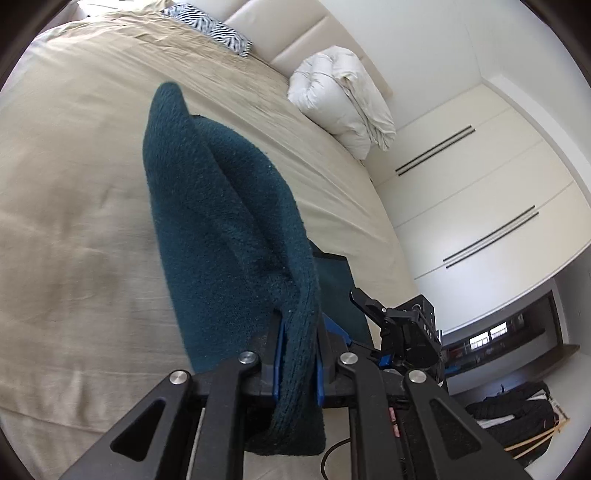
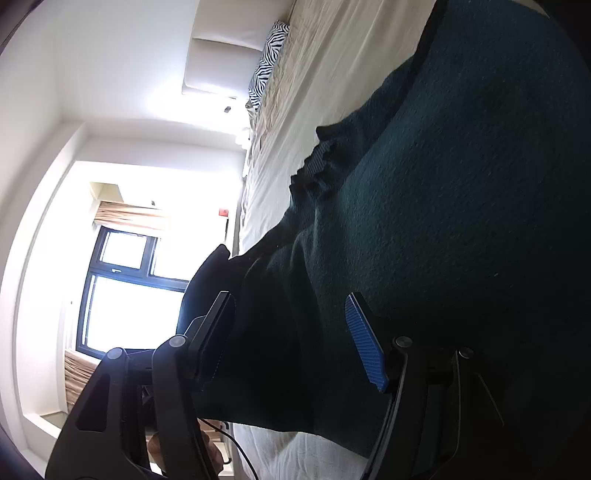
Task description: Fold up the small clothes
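1. In the left wrist view, our left gripper [image 1: 299, 354] is pinched on a thick edge of the dark teal sweater [image 1: 221, 221], with the knit squeezed between the blue pads. The sweater runs away from the fingers in a long ridge, lifted over the tan bed [image 1: 74, 184]. The right gripper [image 1: 373, 306] shows low at the right, beside the cloth. A white duvet [image 1: 343, 107] and a zebra pillow [image 1: 210, 26] lie at the far end of the bed, well apart from the work. No baskets or boxes appear here.

2. In the right wrist view, our right gripper [image 2: 291, 339] stands spread, with sweater [image 2: 443, 221] cloth lying between the fingers; the blue pad [image 2: 365, 343] is bare and not pressing. The sweater drapes across the bed [image 2: 325, 74].

3. We judge the step to be mid-fold: one edge is raised and ready to carry over. The next move calls for our right gripper to clamp a matching edge, so both sides travel level and land flat.
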